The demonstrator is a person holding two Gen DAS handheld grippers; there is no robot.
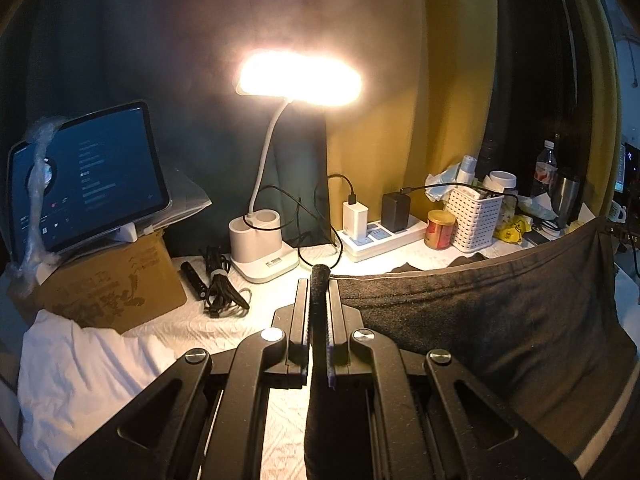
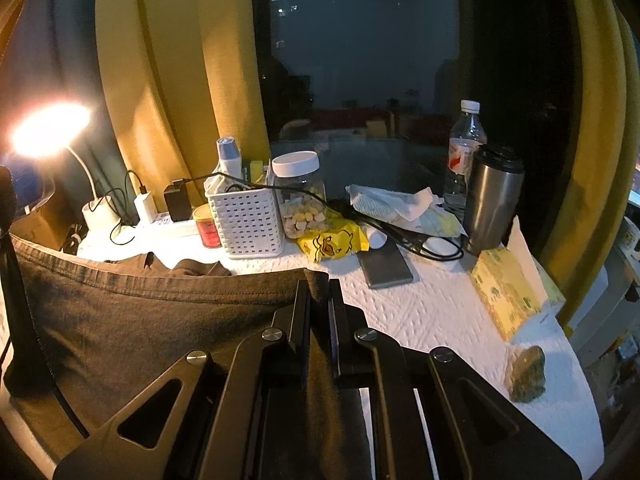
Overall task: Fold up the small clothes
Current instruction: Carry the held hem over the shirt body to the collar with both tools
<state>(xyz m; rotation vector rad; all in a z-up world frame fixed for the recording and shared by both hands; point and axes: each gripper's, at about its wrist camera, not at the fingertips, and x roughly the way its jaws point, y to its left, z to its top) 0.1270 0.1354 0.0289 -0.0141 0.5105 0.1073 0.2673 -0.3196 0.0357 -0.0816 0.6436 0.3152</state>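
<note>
— So, what is each gripper doing with the dark garment?

— The left gripper is pinching one top corner, jaws nearly closed on the cloth. The right gripper is clamping the other corner the same way.

— Where is the garment sitting?

— It is hanging stretched between them above the white table cover, hemmed edge uppermost, long axis running from nine to three o'clock.

— Anything nearby?

— The lamp is glowing at twelve o'clock of the left gripper; the white basket is standing at eleven of the right.

Dim, fisheye-warped; glaring desk lamp
</note>
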